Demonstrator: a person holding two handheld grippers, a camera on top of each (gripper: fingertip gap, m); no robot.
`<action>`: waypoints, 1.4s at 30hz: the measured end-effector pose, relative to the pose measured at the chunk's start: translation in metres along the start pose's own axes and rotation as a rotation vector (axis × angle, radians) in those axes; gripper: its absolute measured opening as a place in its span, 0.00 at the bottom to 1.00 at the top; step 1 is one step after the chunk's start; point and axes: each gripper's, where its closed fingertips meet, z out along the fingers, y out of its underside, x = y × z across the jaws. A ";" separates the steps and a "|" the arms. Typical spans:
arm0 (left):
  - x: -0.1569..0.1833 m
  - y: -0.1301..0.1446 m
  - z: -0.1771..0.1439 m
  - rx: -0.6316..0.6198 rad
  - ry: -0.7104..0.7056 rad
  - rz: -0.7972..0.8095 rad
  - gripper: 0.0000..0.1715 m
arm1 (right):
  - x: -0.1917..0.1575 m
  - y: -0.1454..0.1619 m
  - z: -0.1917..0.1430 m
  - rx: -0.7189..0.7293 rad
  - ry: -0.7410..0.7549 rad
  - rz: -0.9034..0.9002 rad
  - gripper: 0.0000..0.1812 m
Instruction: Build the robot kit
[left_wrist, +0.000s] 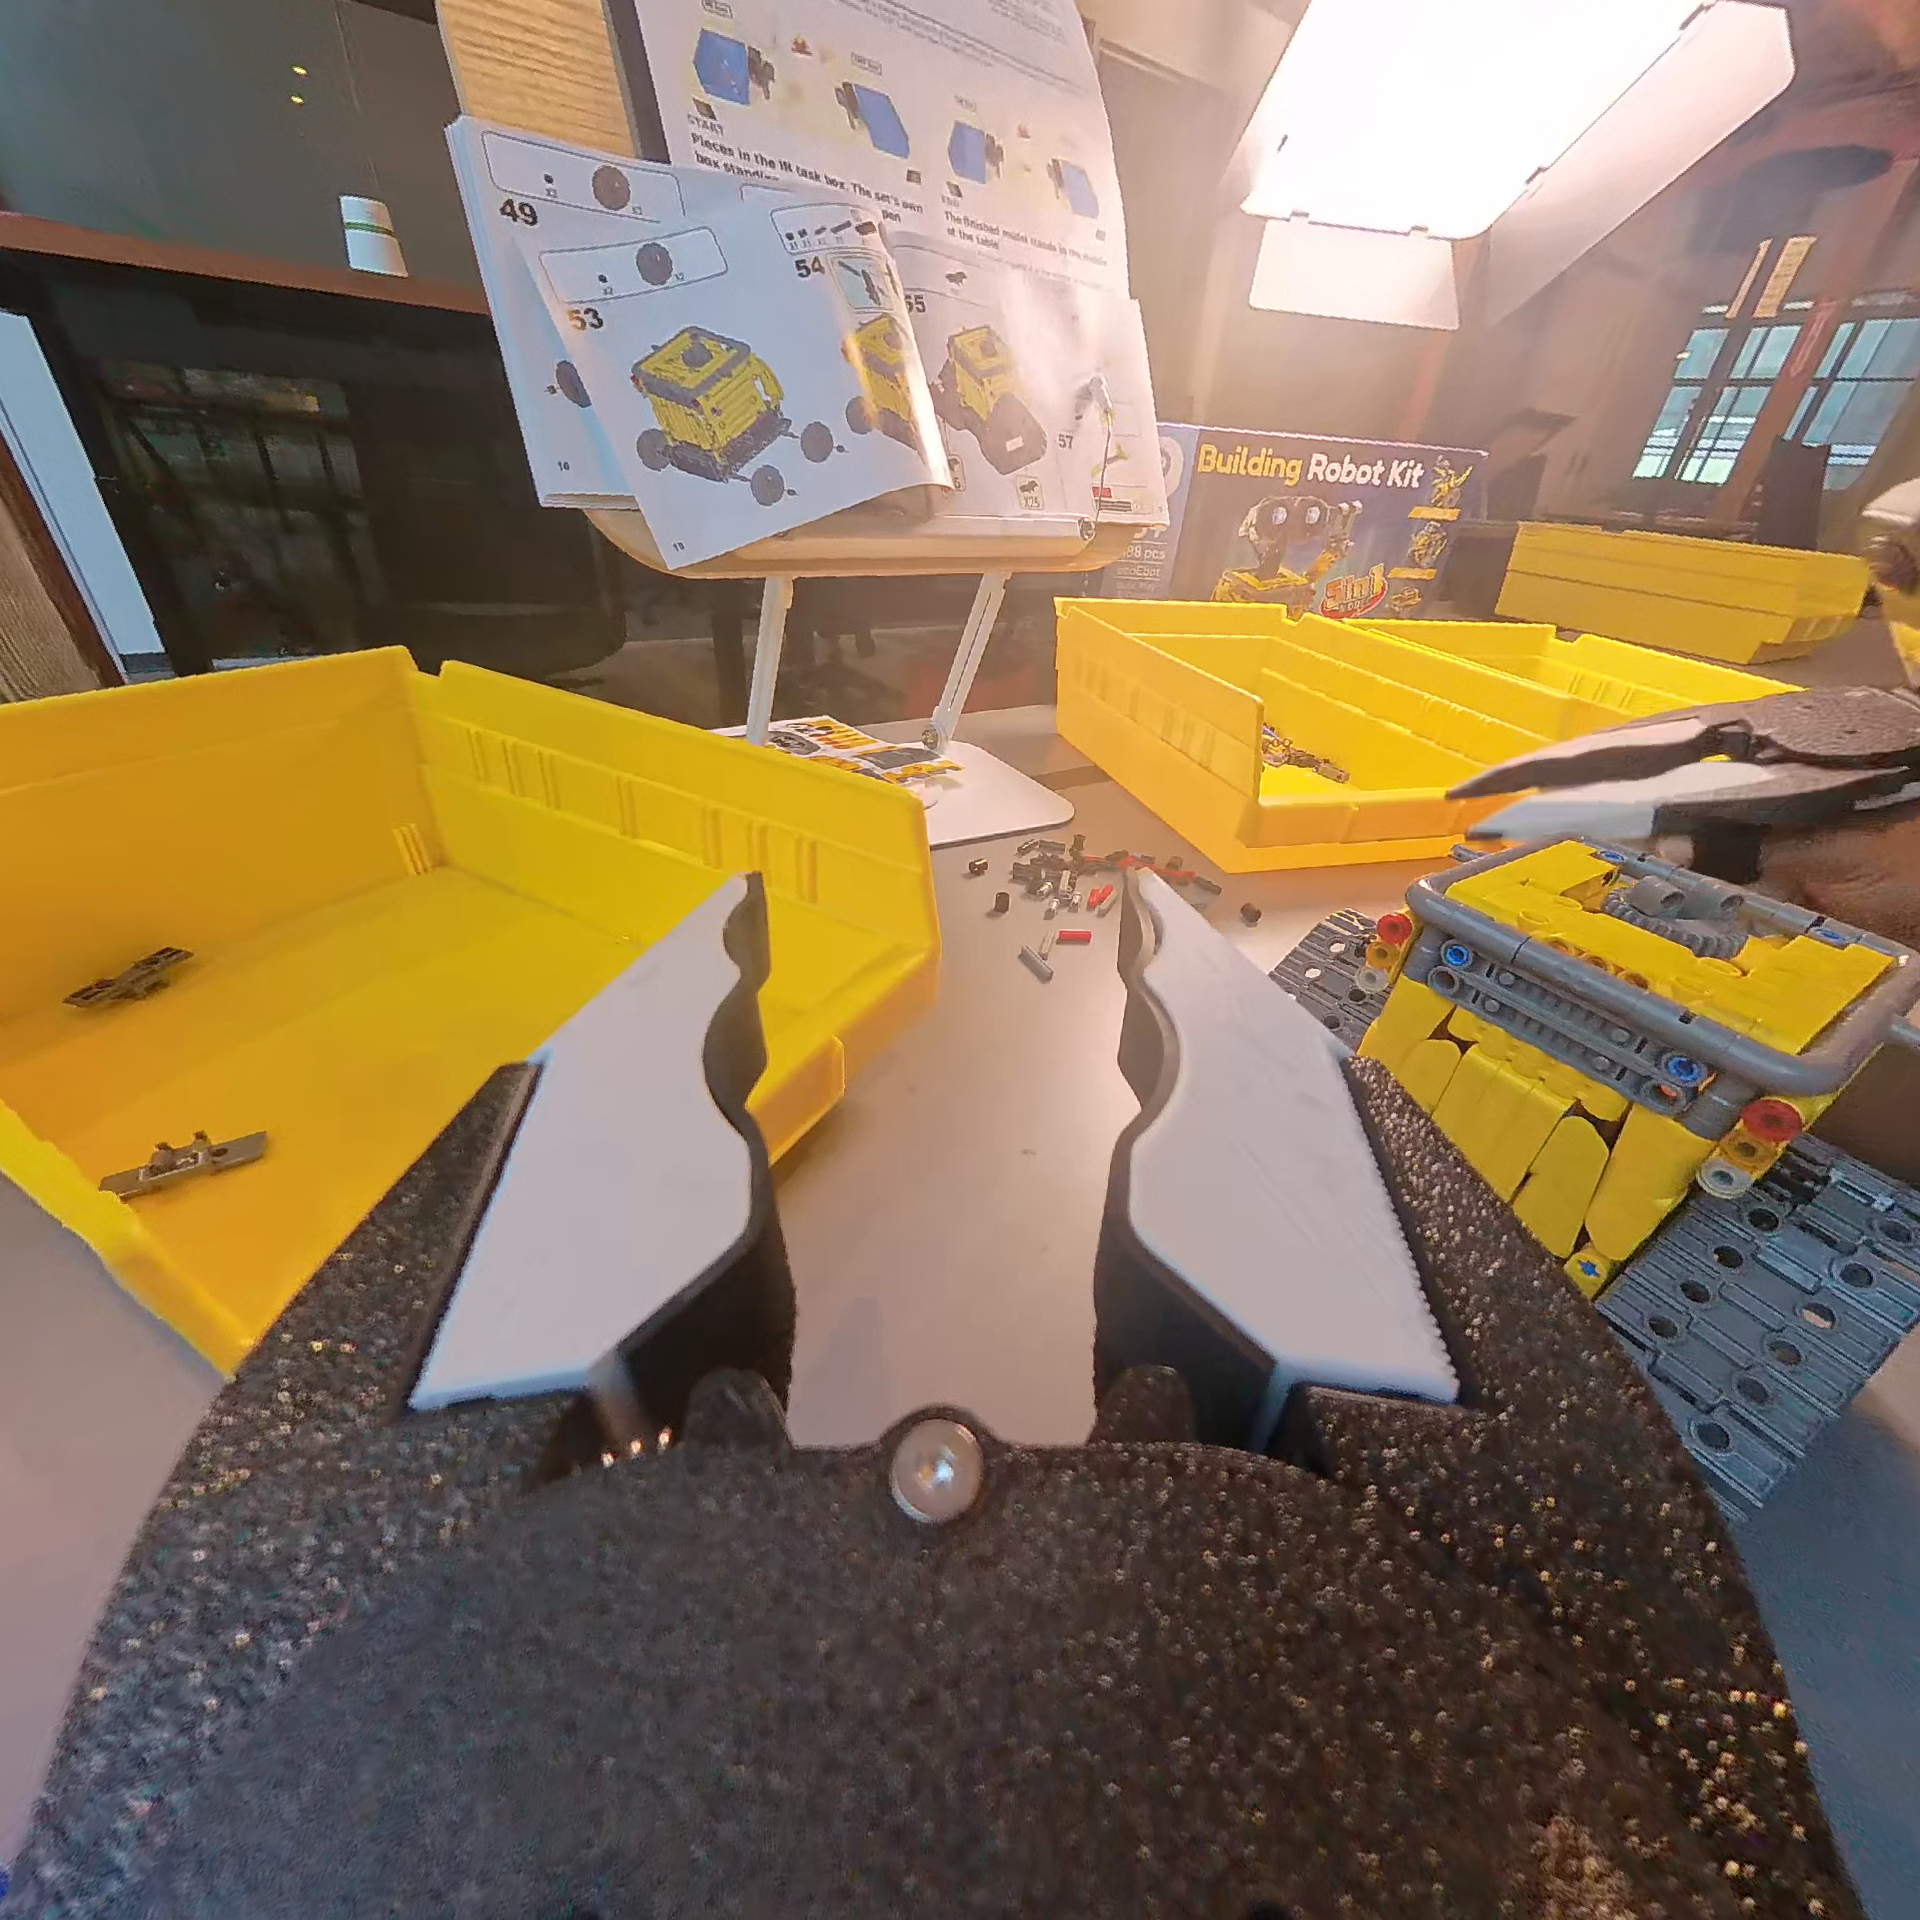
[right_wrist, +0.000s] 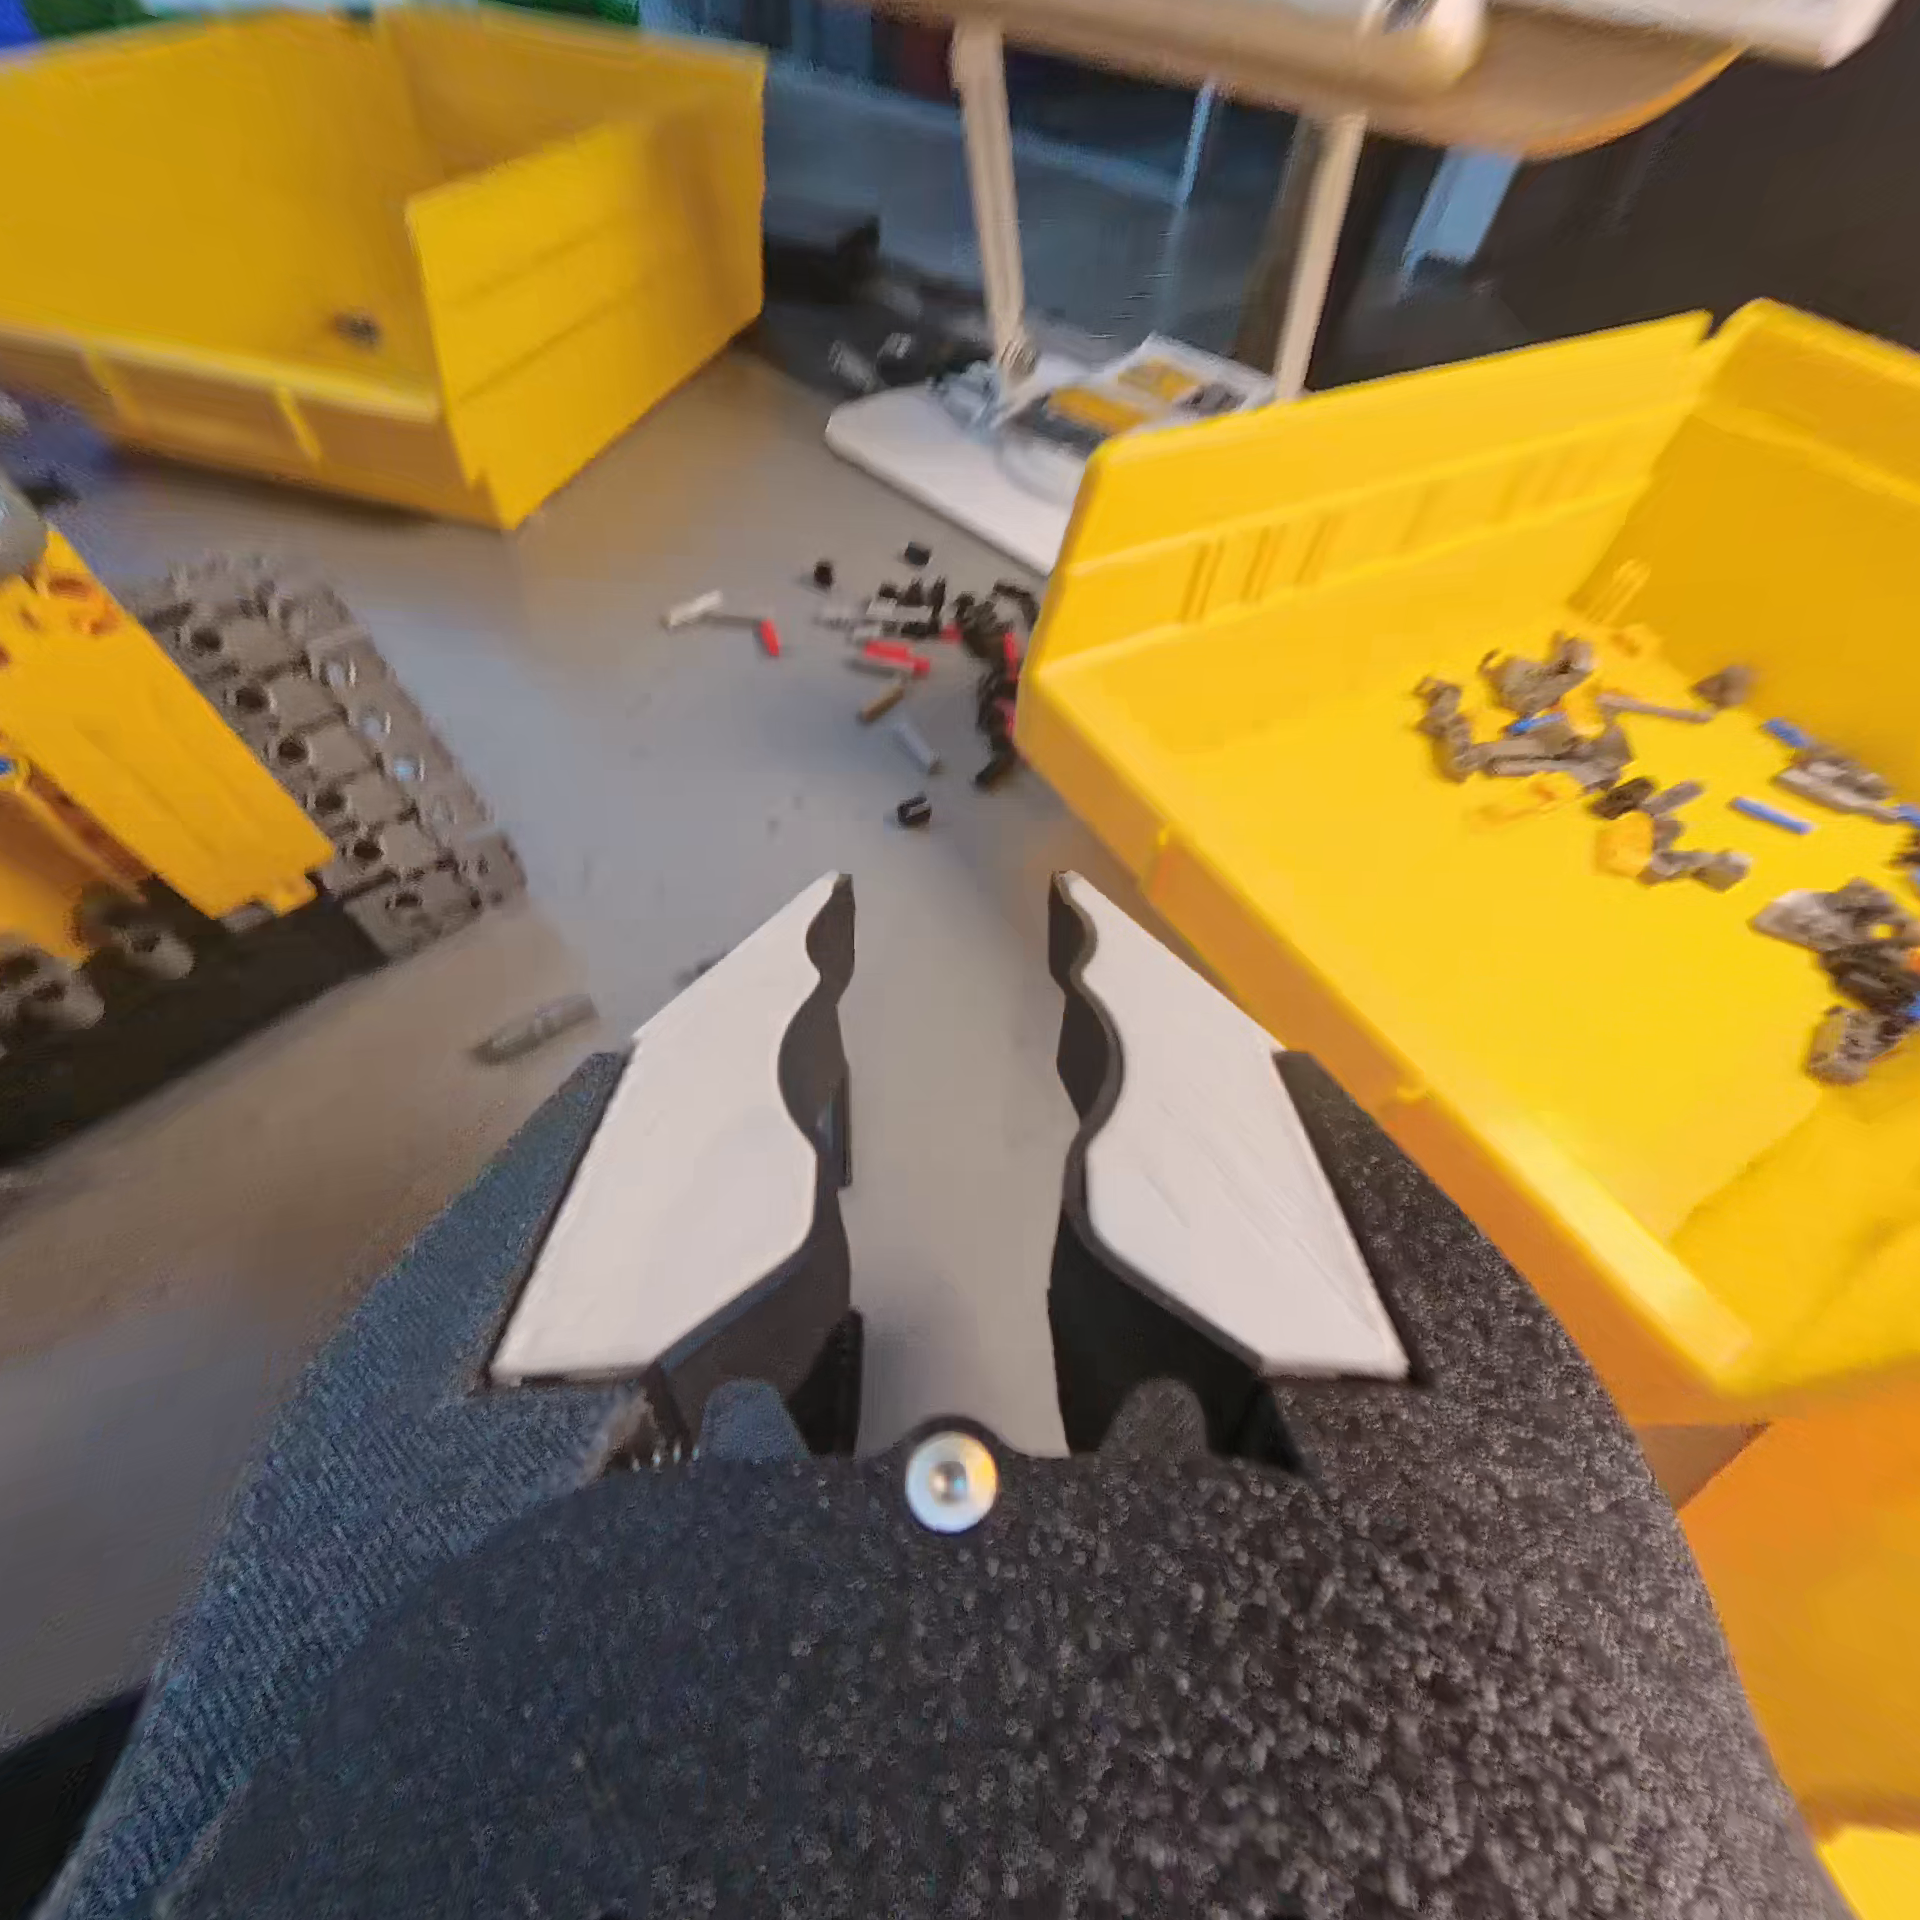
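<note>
Left wrist view: blocky yellow brick model (left_wrist: 1621, 1049), seemingly unfinished.

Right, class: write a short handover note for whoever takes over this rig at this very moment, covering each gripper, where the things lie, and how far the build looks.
Left gripper: open, empty, over the table between the left bin and the model.
Right gripper: open, empty, beside the parts bin; in the left view it is above the model.
Loose pins lie on the table ahead. The left bin holds two grey pieces. The booklet is on the stand.
Done: yellow model body on grey tracks.
Left: cannot tell; loose parts remain.
</note>
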 end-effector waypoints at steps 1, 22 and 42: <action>0.000 0.000 0.000 -0.001 0.001 -0.003 0.39 | -0.005 0.011 0.002 -0.083 -0.031 -0.028 0.20; 0.001 0.004 0.003 -0.028 0.013 -0.008 0.38 | -0.030 0.069 0.001 -0.402 -0.179 -0.043 0.02; 0.001 0.005 0.003 -0.028 0.017 -0.011 0.37 | -0.058 0.070 -0.007 -0.423 -0.315 -0.131 0.02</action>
